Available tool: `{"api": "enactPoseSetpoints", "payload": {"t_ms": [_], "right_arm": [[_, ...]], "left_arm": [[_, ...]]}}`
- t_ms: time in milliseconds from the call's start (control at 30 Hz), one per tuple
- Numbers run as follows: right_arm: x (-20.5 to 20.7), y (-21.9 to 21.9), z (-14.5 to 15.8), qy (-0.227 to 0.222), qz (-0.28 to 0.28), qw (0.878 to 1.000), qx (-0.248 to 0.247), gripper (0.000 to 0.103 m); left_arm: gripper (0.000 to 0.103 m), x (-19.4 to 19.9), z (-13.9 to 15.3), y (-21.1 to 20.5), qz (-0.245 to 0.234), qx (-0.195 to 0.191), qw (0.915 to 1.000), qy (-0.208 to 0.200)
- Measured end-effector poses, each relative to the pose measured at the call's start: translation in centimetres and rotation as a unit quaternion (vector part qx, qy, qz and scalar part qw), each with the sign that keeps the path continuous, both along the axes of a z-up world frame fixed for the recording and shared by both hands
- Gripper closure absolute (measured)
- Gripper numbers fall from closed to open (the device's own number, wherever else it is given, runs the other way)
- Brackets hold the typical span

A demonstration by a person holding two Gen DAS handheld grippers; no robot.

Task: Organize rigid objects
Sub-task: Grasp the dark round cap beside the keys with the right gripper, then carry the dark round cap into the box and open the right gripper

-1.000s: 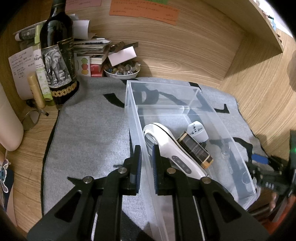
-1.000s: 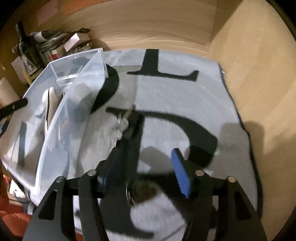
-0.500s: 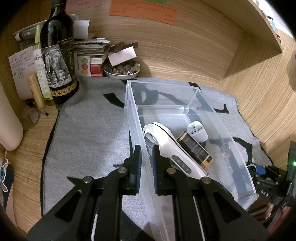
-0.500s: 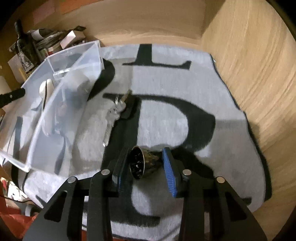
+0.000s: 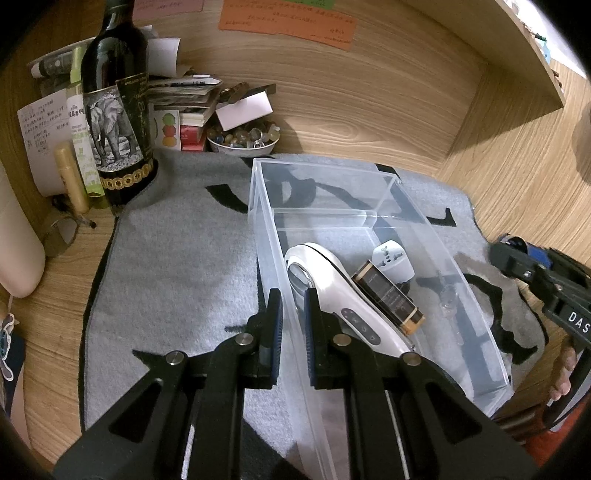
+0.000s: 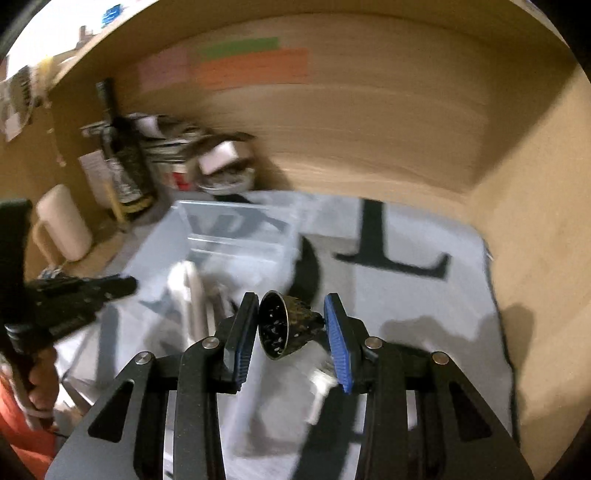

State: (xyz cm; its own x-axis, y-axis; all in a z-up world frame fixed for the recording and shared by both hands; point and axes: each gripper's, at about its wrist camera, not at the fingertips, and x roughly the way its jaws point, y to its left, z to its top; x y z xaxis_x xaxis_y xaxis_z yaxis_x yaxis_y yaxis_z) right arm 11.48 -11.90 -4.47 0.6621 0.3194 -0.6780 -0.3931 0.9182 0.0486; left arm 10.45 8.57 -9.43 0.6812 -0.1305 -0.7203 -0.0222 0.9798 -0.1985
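Clear plastic forms the landmark: a rectangular transparent storage bin [image 5: 388,236] on the grey felt mat with black letters [image 5: 177,266] that covers the wooden worktop [image 5: 509,177]. The left gripper [image 5: 293,325] is clenched on the bin's near left wall, one pad inside and one outside, probably to steady the bin while things are dropped in. Inside the bin lie a white handheld device with buttons [image 5: 332,288], a dark rectangular bottle with gold ends [image 5: 388,297] and a white plug adapter [image 5: 393,256].

The right gripper [image 6: 291,328] grasps a small dark metal cone-shaped cup with a perforated base [image 6: 284,325], pinched across its length and raised above the mat to the right of the bin, judged to be on its way in. What may be a pale bunch of keys [image 6: 321,384] shows blurred below that gripper.

Behind the bin, a dark wine bottle [image 5: 118,110] bears an elephant label. The orange note [image 5: 288,18] on the wall is too small to read. The letters "DAS" show on the right gripper's body in the left view.
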Motion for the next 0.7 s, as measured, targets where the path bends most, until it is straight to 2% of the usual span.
{"api": "enactPoseSetpoints", "payload": {"t_ms": [167, 300, 400, 567, 700], "right_arm": [[0.7, 3.2, -0.8, 0.008, 0.042, 0.999, -0.015, 0.069], [2.1, 4.9, -2.2, 0.035, 0.068, 0.997, -0.026, 0.069], [2.9, 5.6, -2.8, 0.053, 0.079, 0.995, -0.033, 0.069], [3.4, 6.3, -2.8, 0.057, 0.093, 0.993, -0.042, 0.069], [2.9, 5.8, -2.0, 0.041, 0.087, 0.994, -0.044, 0.059]], "left_arm": [[0.094, 0.1, 0.0, 0.1, -0.001, -0.001, 1.0000, 0.001], [0.094, 0.1, 0.0, 0.1, -0.002, -0.001, 1.0000, 0.000], [0.094, 0.1, -0.1, 0.0, -0.002, -0.001, 1.0000, 0.000], [0.094, 0.1, -0.1, 0.0, -0.002, -0.001, 1.0000, 0.000], [0.094, 0.1, -0.1, 0.0, -0.002, 0.000, 1.0000, 0.000]]}}
